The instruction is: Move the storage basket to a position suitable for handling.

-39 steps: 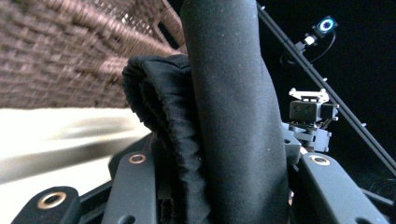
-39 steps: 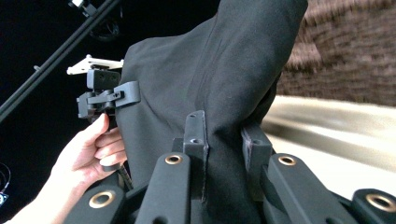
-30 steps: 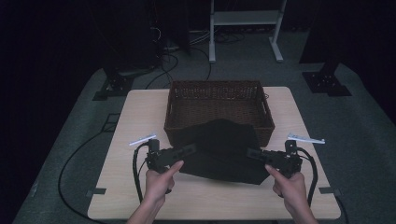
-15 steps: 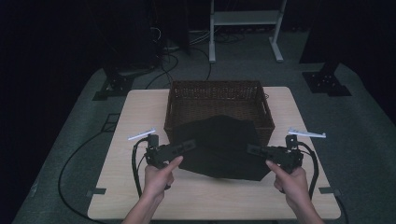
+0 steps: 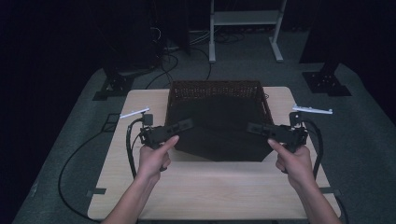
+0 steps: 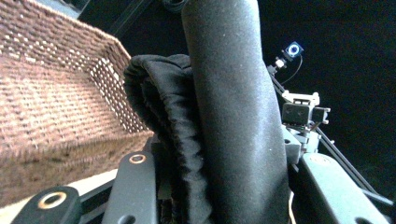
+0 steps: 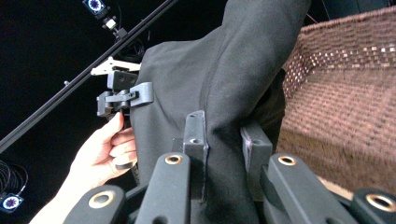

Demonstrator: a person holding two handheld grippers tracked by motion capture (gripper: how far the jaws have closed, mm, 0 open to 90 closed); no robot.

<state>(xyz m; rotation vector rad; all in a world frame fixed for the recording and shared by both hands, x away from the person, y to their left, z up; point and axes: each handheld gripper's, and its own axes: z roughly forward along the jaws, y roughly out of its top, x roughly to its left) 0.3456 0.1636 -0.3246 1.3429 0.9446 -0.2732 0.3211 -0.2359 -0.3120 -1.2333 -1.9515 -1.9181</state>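
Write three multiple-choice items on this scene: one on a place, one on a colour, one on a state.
1. Where does the wicker basket stand?
A. At the table's far edge, in the middle
B. At the near left corner
C. On the floor

2. What colour is the cloth?
A. White
B. Black
C. Red

3. How is the cloth held?
A. By the left gripper alone
B. By neither gripper
C. Clamped by both, left gripper and right gripper

Key: 1 A, the basket sits centred by the table far edge. 2 B, it looks black in all views. 3 C, each gripper view shows fabric between its jaws.
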